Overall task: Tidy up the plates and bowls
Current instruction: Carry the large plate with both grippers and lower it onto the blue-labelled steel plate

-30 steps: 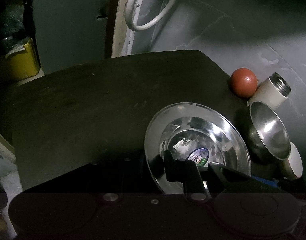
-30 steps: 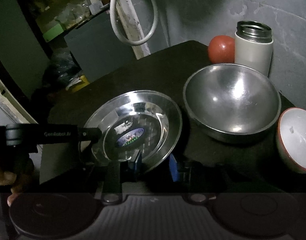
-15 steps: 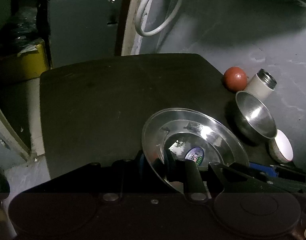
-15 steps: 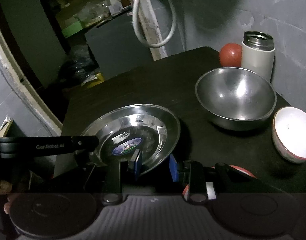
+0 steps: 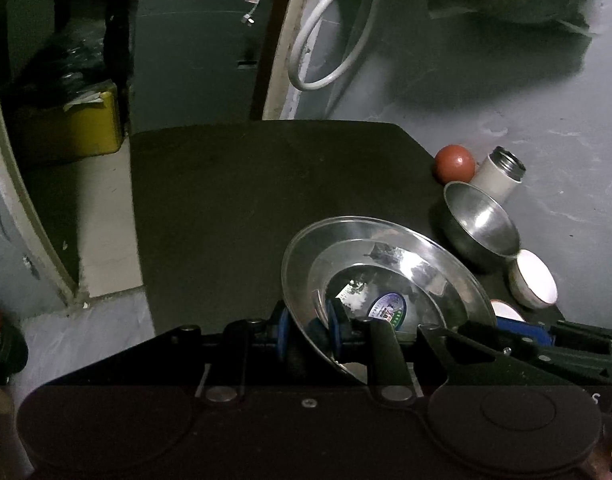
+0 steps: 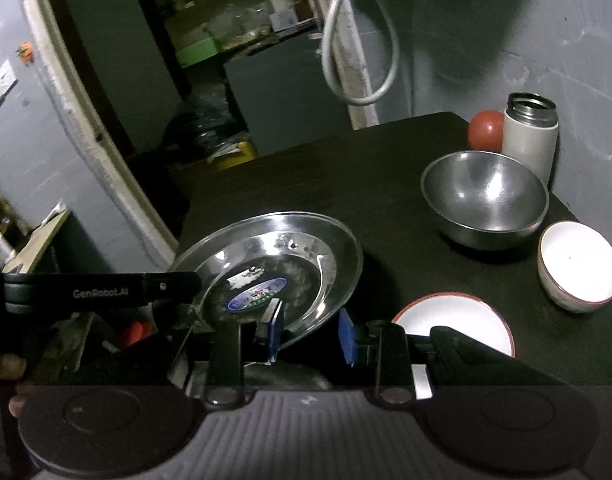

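Observation:
A steel plate (image 5: 386, 276) with a blue sticker is tilted and raised above the dark table (image 5: 246, 200). My left gripper (image 5: 308, 330) is shut on its near rim, one blue pad on each side. In the right wrist view the same steel plate (image 6: 282, 264) has its near edge between the fingers of my right gripper (image 6: 310, 332), which stands open with a wide gap. The left gripper's arm (image 6: 102, 292) reaches the plate from the left. A steel bowl (image 6: 486, 196), a small white bowl (image 6: 578, 266) and a white red-rimmed plate (image 6: 454, 320) rest on the table's right side.
A red ball (image 6: 486, 130) and an open white flask (image 6: 530, 132) stand in the far right corner by the wall. The table's left edge drops to the floor, where a yellow box (image 5: 70, 124) sits. A white hose (image 6: 358, 60) hangs behind.
The steel plate has risen off the table in my left gripper, and both grippers have moved up and back. The white red-rimmed plate has come into view.

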